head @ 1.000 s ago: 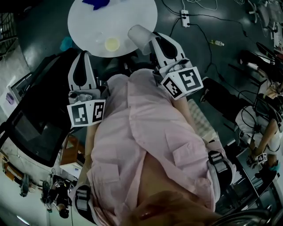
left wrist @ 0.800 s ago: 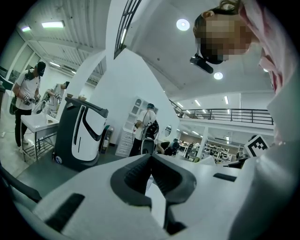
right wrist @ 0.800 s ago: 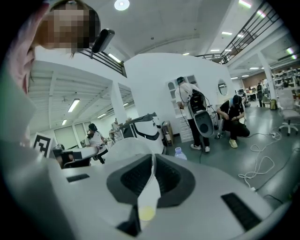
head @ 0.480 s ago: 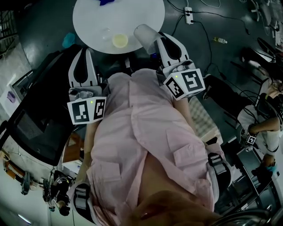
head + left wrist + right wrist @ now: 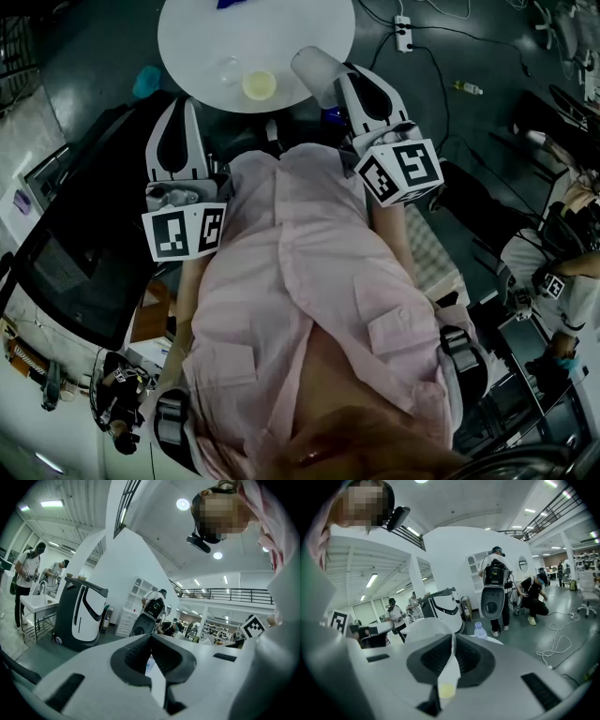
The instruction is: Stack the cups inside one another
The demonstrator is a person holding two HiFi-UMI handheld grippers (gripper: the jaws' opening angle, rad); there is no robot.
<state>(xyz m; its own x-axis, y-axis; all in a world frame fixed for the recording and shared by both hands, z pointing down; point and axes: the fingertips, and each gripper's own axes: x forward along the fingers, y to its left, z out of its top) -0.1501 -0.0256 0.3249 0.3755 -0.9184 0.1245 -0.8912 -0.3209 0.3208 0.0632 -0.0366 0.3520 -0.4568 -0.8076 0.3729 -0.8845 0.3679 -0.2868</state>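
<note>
Cups were split between the table and the right gripper. In the head view, a pale translucent cup (image 5: 317, 72) hung tilted over the near edge of the round white table (image 5: 281, 37), its rim pinched by the right gripper (image 5: 337, 82). A yellowish cup (image 5: 260, 85) stood upright on the tabletop near it, the two not touching. The left gripper (image 5: 178, 105) was off the table's near-left edge, with nothing at its tips. Both grippers reached out ahead of the person's pink shirt (image 5: 309, 281).

In the left gripper view, the left gripper (image 5: 151, 636) had its jaws closed together with the tips meeting. Nothing sat between them, and only a narrow wedge of gap showed behind the tips.

In the right gripper view, the right gripper (image 5: 453, 639) was clamped almost fully shut on the cup (image 5: 425, 631). The thin wall ran down between the two dark pads, and the rest of the cup bulged out to the left above them. A bottle (image 5: 480, 630) with a blue cap showed just past the jaws, and people (image 5: 494, 588) stood on the floor well beyond.
</note>
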